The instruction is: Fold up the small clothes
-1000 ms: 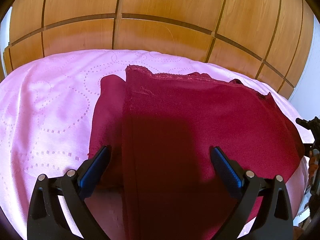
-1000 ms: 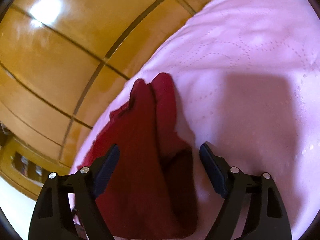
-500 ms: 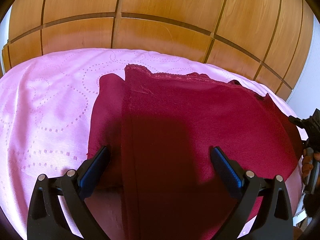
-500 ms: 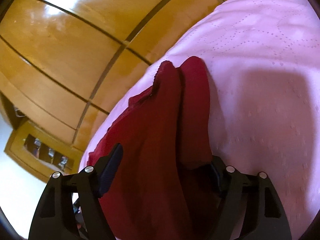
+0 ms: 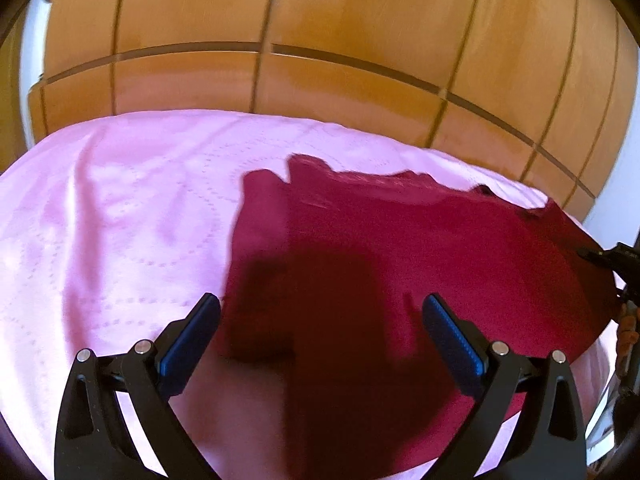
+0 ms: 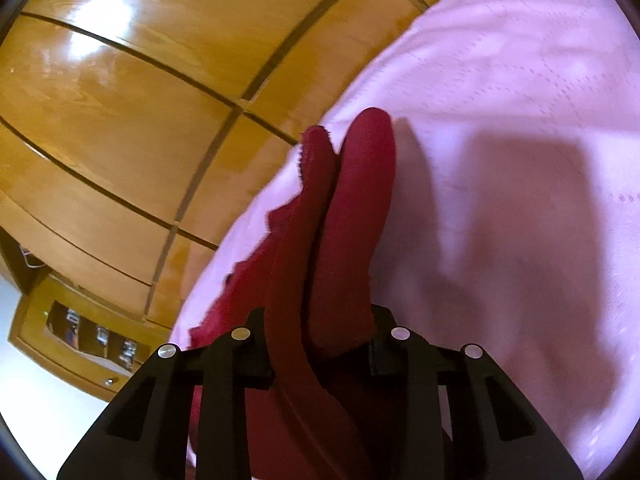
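So the dark red garment (image 5: 400, 248) is soft, limp knit (light, and it will sag wherever nothing holds it), so an edge or corner where the layers stack is the spot to pinch. It lies on the pink bedspread (image 5: 120, 240), toward 3 o'clock in the left wrist view. The right gripper (image 6: 320, 340) has just been closing and now clamps 2 bunched layers, which run off toward 12 o'clock. The left gripper (image 5: 320, 332) stands wide open, cloth under the gap, pads not touching it.
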A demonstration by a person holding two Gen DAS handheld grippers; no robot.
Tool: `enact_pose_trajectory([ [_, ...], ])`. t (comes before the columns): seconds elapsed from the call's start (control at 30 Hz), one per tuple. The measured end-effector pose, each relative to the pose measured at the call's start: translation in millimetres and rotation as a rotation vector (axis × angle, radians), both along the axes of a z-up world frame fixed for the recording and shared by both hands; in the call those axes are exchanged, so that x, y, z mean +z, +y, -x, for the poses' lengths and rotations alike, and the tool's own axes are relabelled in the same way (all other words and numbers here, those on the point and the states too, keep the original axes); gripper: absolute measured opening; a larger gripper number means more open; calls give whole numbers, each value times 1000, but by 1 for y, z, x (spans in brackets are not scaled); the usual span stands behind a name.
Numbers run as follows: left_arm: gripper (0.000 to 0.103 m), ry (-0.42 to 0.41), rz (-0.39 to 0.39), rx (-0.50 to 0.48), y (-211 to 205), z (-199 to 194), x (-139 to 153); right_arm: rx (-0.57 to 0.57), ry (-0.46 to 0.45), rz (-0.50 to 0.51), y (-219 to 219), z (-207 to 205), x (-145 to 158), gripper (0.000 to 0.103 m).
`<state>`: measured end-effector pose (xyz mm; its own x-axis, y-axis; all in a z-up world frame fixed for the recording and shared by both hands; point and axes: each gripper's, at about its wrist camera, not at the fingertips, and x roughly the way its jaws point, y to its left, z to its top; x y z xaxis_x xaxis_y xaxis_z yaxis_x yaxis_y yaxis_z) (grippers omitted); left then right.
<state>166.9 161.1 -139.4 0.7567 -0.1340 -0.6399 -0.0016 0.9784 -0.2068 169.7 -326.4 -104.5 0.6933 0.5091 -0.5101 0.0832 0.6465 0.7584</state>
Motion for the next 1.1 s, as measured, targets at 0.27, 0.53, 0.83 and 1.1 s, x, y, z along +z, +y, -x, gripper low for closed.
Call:
enact_pose_trajectory([
  [0.27,101,53,98,133,49,13,-8,53,-35,28,48,-4,50,30],
  [0.53,101,75,126,160,68,20,-17,143,-105,15,104,-9,94,30],
  [0.83,101,73,138,143,74,29,-19,304,-92,-2,186,-15,100,30],
  [1.1,101,64,164,151,84,44,-21,404,2,5,261,-22,75,30],
])
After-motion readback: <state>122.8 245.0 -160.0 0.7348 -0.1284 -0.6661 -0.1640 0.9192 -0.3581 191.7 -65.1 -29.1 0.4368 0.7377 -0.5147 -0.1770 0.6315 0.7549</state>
